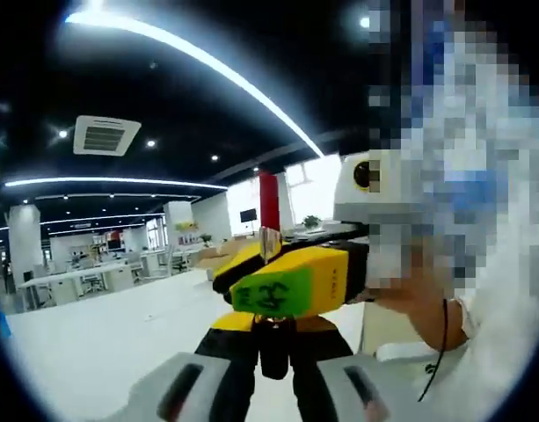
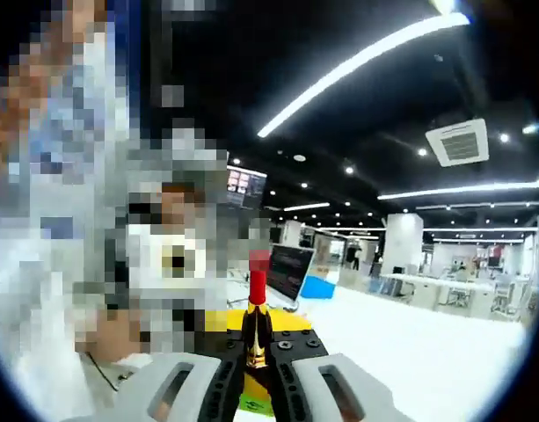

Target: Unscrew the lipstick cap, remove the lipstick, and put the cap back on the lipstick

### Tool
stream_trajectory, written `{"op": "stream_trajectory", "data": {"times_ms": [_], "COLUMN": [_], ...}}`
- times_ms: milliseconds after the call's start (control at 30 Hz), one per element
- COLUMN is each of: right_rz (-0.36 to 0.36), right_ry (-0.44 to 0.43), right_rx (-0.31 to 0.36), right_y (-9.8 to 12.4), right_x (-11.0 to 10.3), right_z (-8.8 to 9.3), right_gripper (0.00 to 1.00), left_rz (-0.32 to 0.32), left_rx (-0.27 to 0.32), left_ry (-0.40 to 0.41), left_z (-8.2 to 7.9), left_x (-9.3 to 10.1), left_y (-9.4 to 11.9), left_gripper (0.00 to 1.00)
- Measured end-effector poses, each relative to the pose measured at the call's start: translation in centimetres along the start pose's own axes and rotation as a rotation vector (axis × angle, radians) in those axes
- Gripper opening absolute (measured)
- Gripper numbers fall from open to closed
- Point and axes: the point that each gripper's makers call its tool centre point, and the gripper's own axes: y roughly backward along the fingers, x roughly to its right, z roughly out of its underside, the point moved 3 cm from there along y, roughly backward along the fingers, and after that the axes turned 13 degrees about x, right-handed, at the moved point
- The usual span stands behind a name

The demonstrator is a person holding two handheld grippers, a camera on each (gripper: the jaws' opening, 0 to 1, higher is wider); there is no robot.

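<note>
holding the lipstick (image 2: 256,330) upright at 6 o'clock in the right gripper (image 2: 256,365), jaws closed on its black-and-gold base, red bullet exposed, keep it steady while the left gripper (image 1: 273,374), jaws pinching a dark cap (image 1: 273,347), lines up coaxially.

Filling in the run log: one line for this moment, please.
cap: off | right gripper: shut on lipstick | left gripper: shut on cap

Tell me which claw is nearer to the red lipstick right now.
Right. The right claw is shut on the lipstick at its gold and black base, with the red tip sticking out. The left claw grips the black cap and sits apart, facing the lipstick.
</note>
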Motion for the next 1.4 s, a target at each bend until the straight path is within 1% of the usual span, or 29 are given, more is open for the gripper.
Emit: {"op": "stream_trajectory", "data": {"times_ms": [67, 133, 233, 267, 333, 367, 433, 500, 600, 667, 700, 733, 800, 833, 900, 933, 1000, 1033, 1100, 1167, 1200, 1267, 1333, 1400], "right_rz": [-0.031, -0.055, -0.098, -0.118, -0.172, -0.188, -0.231, -0.266, -0.314, -0.335, -0.348, -0.357, -0.373, -0.382, -0.401, -0.419, -0.413, -0.404, -0.381, -0.342, -0.316, -0.260, -0.211, -0.149], "right_ry": [-0.070, -0.121, -0.188, -0.215, -0.301, -0.323, -0.377, -0.425, -0.499, -0.524, -0.538, -0.551, -0.571, -0.575, -0.596, -0.617, -0.611, -0.595, -0.572, -0.549, -0.526, -0.469, -0.417, -0.331], "right_rx": [0.020, 0.030, 0.059, 0.066, 0.099, 0.108, 0.124, 0.136, 0.158, 0.168, 0.170, 0.173, 0.181, 0.182, 0.187, 0.194, 0.188, 0.186, 0.177, 0.171, 0.163, 0.142, 0.123, 0.090], "right_y": [0.1, 0.3, 0.5, 0.5, 0.6, 0.6, 0.7, 0.7, 0.6, 0.7, 0.6, 0.7, 1.0, 0.9, 0.8, 0.8, 0.5, 0.5, 0.3, 0.3, 0.2, 0.0, -0.3, -0.5], "right_x": [-0.1, -0.2, -0.6, -0.8, -1.5, -1.7, -2.2, -2.7, -3.4, -3.6, -4.6, -4.8, -4.7, -5.6, -6.5, -7.3, -8.0, -8.2, -8.4, -7.5, -7.3, -7.2, -7.0, -6.9], "right_z": [-0.3, -0.5, -1.1, -1.3, -1.9, -2.1, -2.3, -2.4, -2.6, -2.8, -2.7, -2.8, -3.1, -3.0, -2.9, -2.9, -2.7, -2.7, -2.3, -2.0, -1.8, -1.3, -0.9, -0.3], "right_gripper": [0.06, 0.06, 0.06, 0.06, 0.06, 0.06, 0.06, 0.06, 0.06, 0.06, 0.06, 0.06, 0.06, 0.06, 0.06, 0.06, 0.06, 0.06, 0.06, 0.06, 0.06, 0.06, 0.06, 0.06], "left_rz": [0.036, 0.078, 0.181, 0.201, 0.292, 0.336, 0.412, 0.474, 0.533, 0.562, 0.575, 0.577, 0.569, 0.573, 0.606, 0.604, 0.605, 0.591, 0.552, 0.508, 0.478, 0.399, 0.325, 0.259], "left_rx": [0.019, 0.030, 0.006, 0.009, 0.021, 0.024, 0.040, 0.071, 0.100, 0.115, 0.124, 0.125, 0.135, 0.145, 0.164, 0.161, 0.156, 0.150, 0.142, 0.129, 0.120, 0.090, 0.059, 0.024], "left_ry": [0.053, 0.119, 0.225, 0.247, 0.346, 0.391, 0.453, 0.501, 0.560, 0.587, 0.607, 0.622, 0.629, 0.646, 0.713, 0.709, 0.713, 0.701, 0.648, 0.620, 0.590, 0.489, 0.414, 0.352], "left_z": [-0.2, -0.2, 0.1, 0.1, -0.3, -0.4, -0.9, -1.6, -2.2, -2.6, -2.8, -2.8, -2.9, -3.1, -3.7, -3.5, -3.4, -3.3, -3.0, -2.6, -2.4, -1.8, -1.3, -0.8], "left_x": [0.1, 0.3, 1.1, 1.2, 2.2, 2.7, 3.6, 4.5, 5.3, 5.7, 5.8, 5.9, 5.7, 5.6, 5.7, 5.5, 5.7, 5.6, 5.3, 4.9, 4.4, 3.6, 2.9, 2.2], "left_y": [0.2, 0.3, 0.8, 0.9, 1.2, 1.5, 1.7, 1.9, 2.1, 2.3, 2.4, 2.5, 2.5, 2.5, 2.9, 2.8, 2.8, 2.7, 2.4, 2.1, 1.9, 1.5, 1.3, 1.1], "left_gripper": [0.17, 0.20, 0.23, 0.23, 0.23, 0.24, 0.26, 0.26, 0.26, 0.26, 0.25, 0.24, 0.21, 0.21, 0.19, 0.16, 0.15, 0.15, 0.15, 0.14, 0.14, 0.14, 0.14, 0.14]}}
